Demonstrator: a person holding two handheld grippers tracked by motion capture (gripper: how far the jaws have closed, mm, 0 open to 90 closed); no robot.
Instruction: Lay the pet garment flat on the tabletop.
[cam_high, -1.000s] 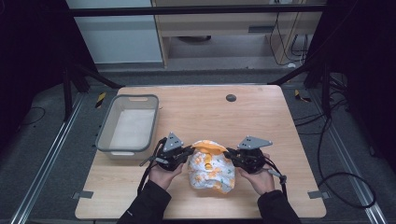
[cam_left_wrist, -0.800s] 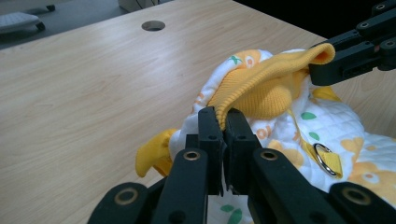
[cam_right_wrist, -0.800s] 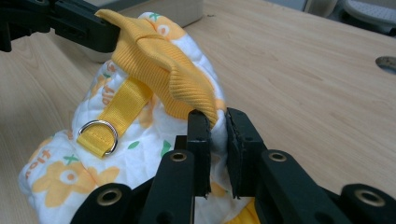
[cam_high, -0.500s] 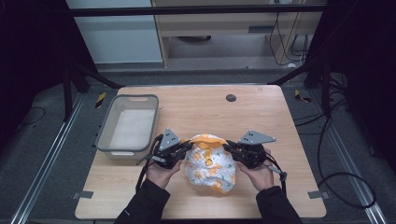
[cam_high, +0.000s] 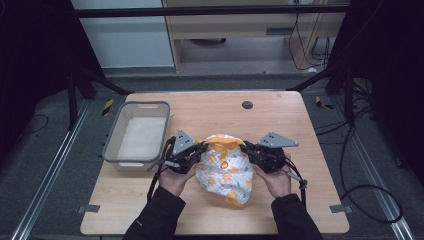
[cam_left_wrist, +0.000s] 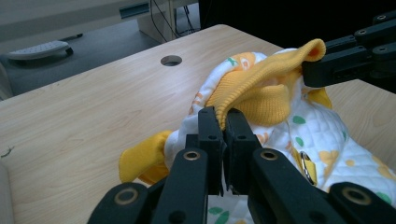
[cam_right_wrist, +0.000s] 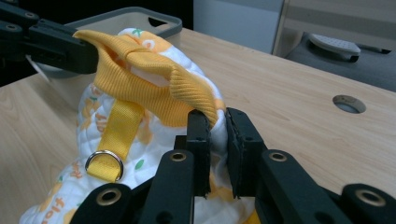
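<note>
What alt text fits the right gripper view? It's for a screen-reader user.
The right gripper clamps the yellow ribbed collar of a white quilted garment with orange print, lifted over a wooden table; the left gripper pinches the collar's far end.

Wooden table (cam_high: 280, 125) with grey bin (cam_high: 137, 134)

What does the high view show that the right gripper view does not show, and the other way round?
High view: both of the person's hands, the right hand and left hand, the whole table and the floor around it.

Right gripper view: the metal ring on a yellow strap, and the ribbed knit of the yellow collar.

Both: the white and orange garment, pinched at its collar by the left gripper and the right gripper, the grey bin and the round table hole.
</note>
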